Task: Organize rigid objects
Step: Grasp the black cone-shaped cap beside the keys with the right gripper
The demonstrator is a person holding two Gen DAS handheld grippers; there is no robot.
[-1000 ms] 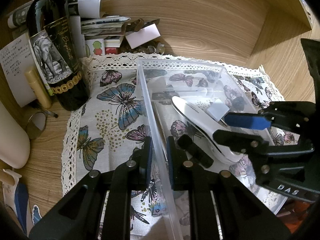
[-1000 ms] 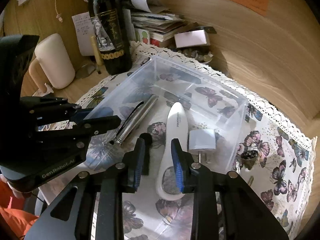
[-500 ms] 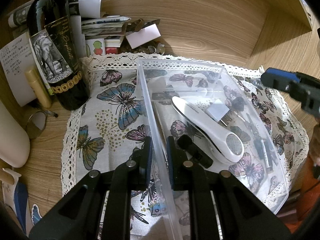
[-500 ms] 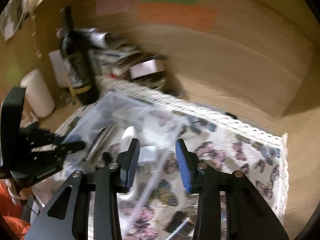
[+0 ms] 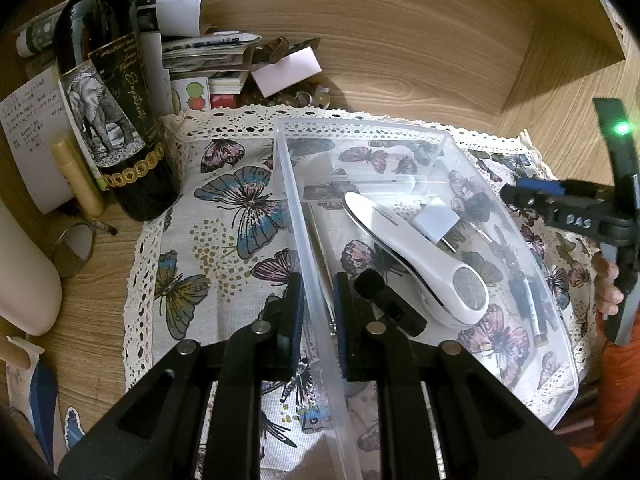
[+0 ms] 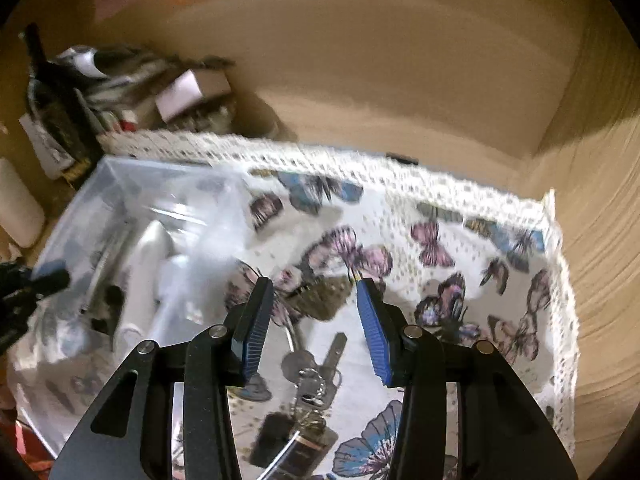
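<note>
Clamping the left side wall of the clear plastic bin (image 5: 304, 240), the left gripper (image 5: 318, 308) has one pad outside and one inside the thin wall, jaws drawn tight on it. Inside the bin lie a white handheld device (image 5: 416, 256) slanting from twelve toward five o'clock, a white plug adapter (image 5: 436, 222) touching its upper right side, a small black clip-like piece (image 5: 388, 304) at its seven o'clock, and a thin metal rod (image 5: 320, 248) along the gripped wall. The bin sits on a butterfly-print cloth (image 5: 224, 240) with lace edging; a dark wine bottle (image 5: 108, 92) stands at the bin's ten o'clock, a stack of papers (image 5: 208, 52) behind it. The right gripper (image 6: 316, 320) hovers over the cloth outside the bin, at the bin's three o'clock, its jaws opening with nothing between the blue pads (image 6: 372, 332). Below it, at six o'clock in the blurred right wrist view, lies a bunch of keys (image 6: 312, 376) with a dark fob.
</note>
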